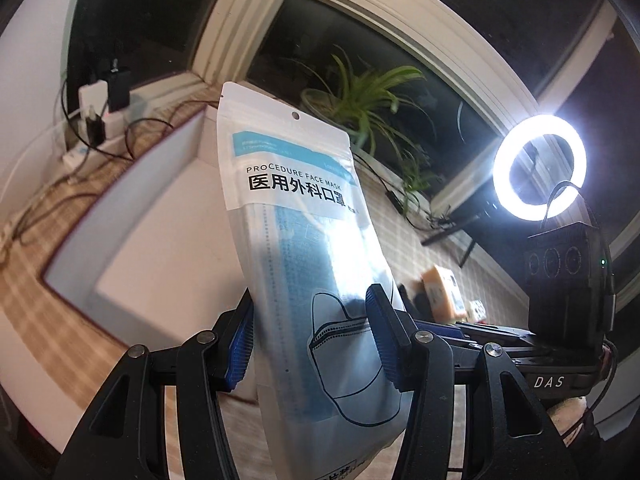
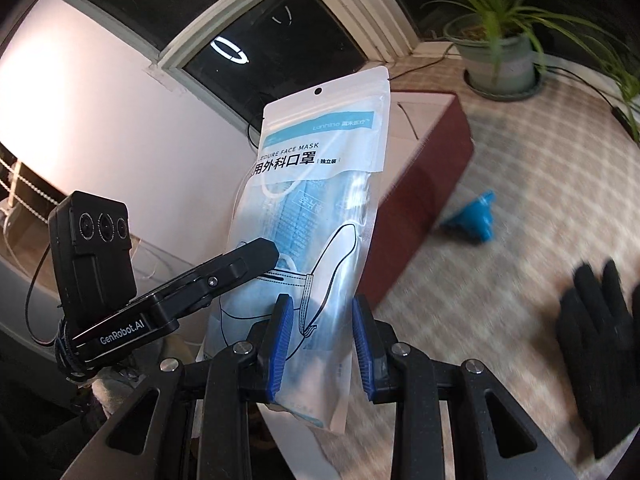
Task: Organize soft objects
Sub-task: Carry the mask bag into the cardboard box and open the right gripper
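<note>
The checked cloth (image 2: 540, 184) covers the table under everything. On it sits a big box (image 1: 132, 216) with dark red sides and a white inside; in the left wrist view it is at about 9 o'clock from the pack. A green plant in a pot (image 2: 498, 60) stands at 1 o'clock in the right wrist view. A bright ring light (image 1: 540, 168) shines at 3 o'clock in the left wrist view.

The face mask pack (image 1: 304, 240) is up in the air, standing almost straight, with its hole at 12 o'clock. Both tools hold it at its bottom end. The left gripper (image 1: 310, 344) is squeezing the pack, with one blue pad on each side. The right gripper (image 2: 322, 344) is squeezing it too, pads tight on both sides.

A black glove (image 2: 596, 344) lies on the cloth at 4 o'clock in the right wrist view. A small blue funnel-shaped thing (image 2: 478, 216) lies near the box, at 2 o'clock. An orange thing (image 1: 442, 288) looks too blurry to name.
</note>
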`<state>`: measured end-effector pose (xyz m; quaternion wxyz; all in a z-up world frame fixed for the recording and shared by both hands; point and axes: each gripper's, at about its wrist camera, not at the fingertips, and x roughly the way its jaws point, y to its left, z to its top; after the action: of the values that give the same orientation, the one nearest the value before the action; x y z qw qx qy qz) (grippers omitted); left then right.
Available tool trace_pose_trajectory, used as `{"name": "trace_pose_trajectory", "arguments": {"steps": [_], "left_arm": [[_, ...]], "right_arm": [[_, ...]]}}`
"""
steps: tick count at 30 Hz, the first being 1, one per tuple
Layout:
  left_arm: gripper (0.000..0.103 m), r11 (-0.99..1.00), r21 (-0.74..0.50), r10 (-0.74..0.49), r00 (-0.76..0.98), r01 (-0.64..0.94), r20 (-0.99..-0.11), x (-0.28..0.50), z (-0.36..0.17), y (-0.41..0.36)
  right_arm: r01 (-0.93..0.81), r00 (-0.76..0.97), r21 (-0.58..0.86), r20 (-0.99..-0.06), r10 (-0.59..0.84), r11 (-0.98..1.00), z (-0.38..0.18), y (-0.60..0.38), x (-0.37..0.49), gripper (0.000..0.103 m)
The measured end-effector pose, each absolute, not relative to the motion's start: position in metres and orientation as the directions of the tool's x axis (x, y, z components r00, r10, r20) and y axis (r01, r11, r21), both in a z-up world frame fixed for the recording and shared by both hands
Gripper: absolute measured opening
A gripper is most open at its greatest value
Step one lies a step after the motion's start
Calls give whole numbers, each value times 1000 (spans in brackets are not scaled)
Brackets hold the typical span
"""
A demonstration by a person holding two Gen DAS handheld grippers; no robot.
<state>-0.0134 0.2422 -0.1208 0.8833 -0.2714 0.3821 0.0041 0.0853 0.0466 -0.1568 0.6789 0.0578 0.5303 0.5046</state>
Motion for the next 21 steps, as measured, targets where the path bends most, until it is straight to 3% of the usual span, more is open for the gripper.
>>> {"name": "trace_pose_trajectory", "arguments": {"steps": [21], "left_arm": [[52, 845, -499, -282, 632, -192, -722, 42, -157, 342]], "right_arm": [[-565, -39, 604, -700, 713, 562, -183, 139, 125, 27]]}}
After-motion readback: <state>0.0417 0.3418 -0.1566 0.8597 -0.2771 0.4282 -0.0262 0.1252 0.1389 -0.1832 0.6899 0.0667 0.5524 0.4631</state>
